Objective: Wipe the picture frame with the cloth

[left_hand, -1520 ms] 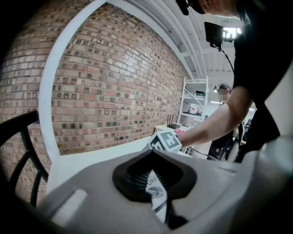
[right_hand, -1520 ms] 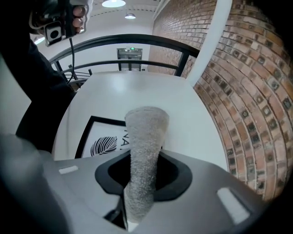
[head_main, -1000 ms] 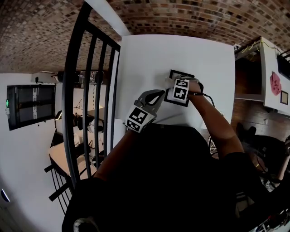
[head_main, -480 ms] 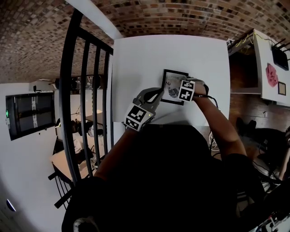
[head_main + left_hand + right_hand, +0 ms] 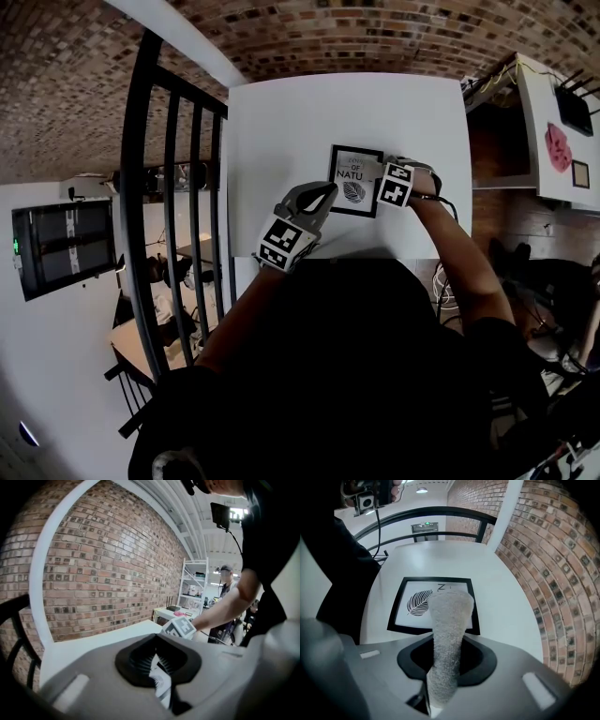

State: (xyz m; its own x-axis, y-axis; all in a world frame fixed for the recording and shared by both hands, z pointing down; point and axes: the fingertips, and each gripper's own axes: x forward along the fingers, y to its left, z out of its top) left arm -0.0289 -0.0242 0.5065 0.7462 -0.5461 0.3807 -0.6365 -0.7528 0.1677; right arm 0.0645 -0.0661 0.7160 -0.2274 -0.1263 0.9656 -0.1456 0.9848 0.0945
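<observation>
The picture frame (image 5: 354, 178) lies flat on the white table (image 5: 281, 122); it has a black border and a white print with a leaf. My left gripper (image 5: 327, 193) reaches its left edge and is shut on the picture frame (image 5: 161, 686), which shows between the jaws. In the right gripper view a grey cloth (image 5: 446, 634) sticks out of my right gripper (image 5: 443, 667), which is shut on it. The cloth's tip hangs over the near border of the picture frame (image 5: 412, 603). From the head, my right gripper (image 5: 379, 184) sits at the frame's right edge, and the cloth is hidden there.
A black metal railing (image 5: 178, 187) runs along the table's left side. Brick (image 5: 375, 37) lies beyond the table's far edge. A white shelf unit (image 5: 539, 122) stands to the right. A person (image 5: 226, 576) stands in the background of the left gripper view.
My right gripper has slid rightward across the frame with the cloth, from over its middle to its right edge, uncovering the print. The left gripper has held its place.
</observation>
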